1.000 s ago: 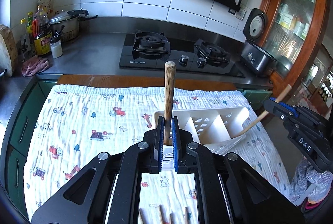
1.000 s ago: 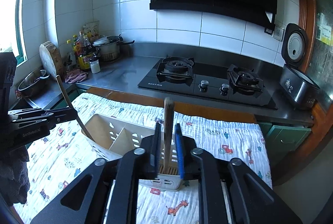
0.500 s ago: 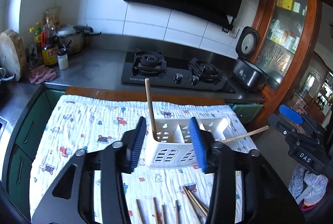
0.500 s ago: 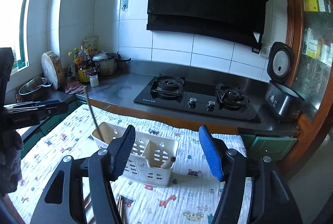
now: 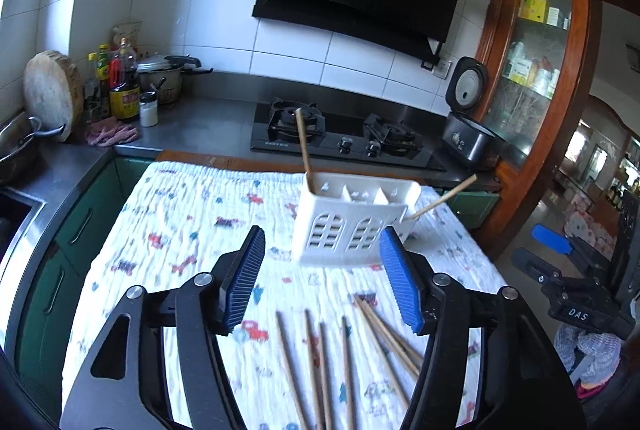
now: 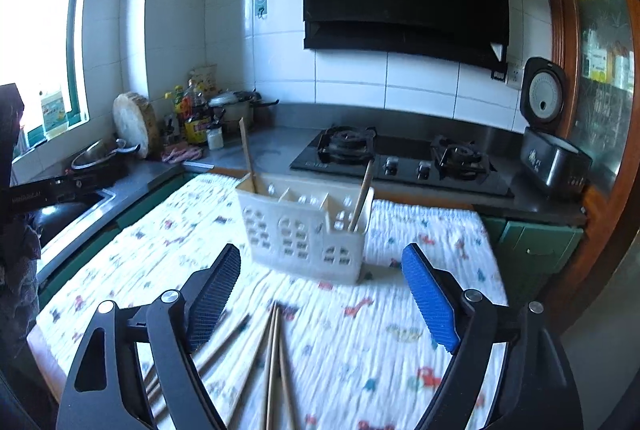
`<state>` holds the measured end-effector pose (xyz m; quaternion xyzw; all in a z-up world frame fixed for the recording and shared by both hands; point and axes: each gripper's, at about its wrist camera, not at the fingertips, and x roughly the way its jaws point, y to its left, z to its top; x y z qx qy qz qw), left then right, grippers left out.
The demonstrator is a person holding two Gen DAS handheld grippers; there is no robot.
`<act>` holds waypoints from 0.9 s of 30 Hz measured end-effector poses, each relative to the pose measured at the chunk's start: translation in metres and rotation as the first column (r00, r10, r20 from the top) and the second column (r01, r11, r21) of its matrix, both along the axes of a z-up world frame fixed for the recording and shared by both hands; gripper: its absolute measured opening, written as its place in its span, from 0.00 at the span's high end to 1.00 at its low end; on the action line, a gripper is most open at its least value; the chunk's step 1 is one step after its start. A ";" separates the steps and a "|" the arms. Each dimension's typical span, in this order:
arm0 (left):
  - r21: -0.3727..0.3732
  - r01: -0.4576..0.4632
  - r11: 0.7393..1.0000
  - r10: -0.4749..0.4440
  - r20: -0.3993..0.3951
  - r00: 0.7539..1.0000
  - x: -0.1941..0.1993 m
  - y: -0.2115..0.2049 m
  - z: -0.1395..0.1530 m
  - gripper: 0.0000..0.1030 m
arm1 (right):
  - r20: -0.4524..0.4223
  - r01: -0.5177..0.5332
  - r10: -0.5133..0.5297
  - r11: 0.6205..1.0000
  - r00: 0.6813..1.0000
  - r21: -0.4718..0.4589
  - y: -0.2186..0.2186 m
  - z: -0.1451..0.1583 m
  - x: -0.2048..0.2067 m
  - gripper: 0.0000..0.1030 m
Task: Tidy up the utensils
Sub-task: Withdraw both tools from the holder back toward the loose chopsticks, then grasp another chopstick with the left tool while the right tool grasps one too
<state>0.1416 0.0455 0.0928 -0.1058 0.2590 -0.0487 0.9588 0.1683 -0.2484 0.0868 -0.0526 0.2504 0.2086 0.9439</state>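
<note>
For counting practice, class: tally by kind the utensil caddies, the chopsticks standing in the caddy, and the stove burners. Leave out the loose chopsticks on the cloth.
White caddy: 1
Chopsticks standing in it: 2
Stove burners: 2
Total: 5
</note>
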 end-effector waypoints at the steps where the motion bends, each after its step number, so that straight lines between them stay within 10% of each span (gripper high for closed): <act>1: 0.007 -0.007 1.000 0.007 -0.004 1.000 -0.008 0.000 -0.007 0.40 | -0.010 -0.005 0.005 1.000 1.000 -0.002 0.000 -0.006 -0.005 0.22; 12: -0.008 -0.041 0.999 0.040 -0.114 0.993 -0.062 0.010 -0.079 0.40 | -0.153 -0.014 0.008 0.999 0.988 -0.033 -0.006 -0.091 -0.052 0.25; 27: -0.034 -0.094 0.995 0.082 -0.257 0.963 -0.093 0.018 -0.146 0.42 | -0.315 -0.062 0.029 0.994 0.949 -0.095 -0.005 -0.160 -0.053 0.61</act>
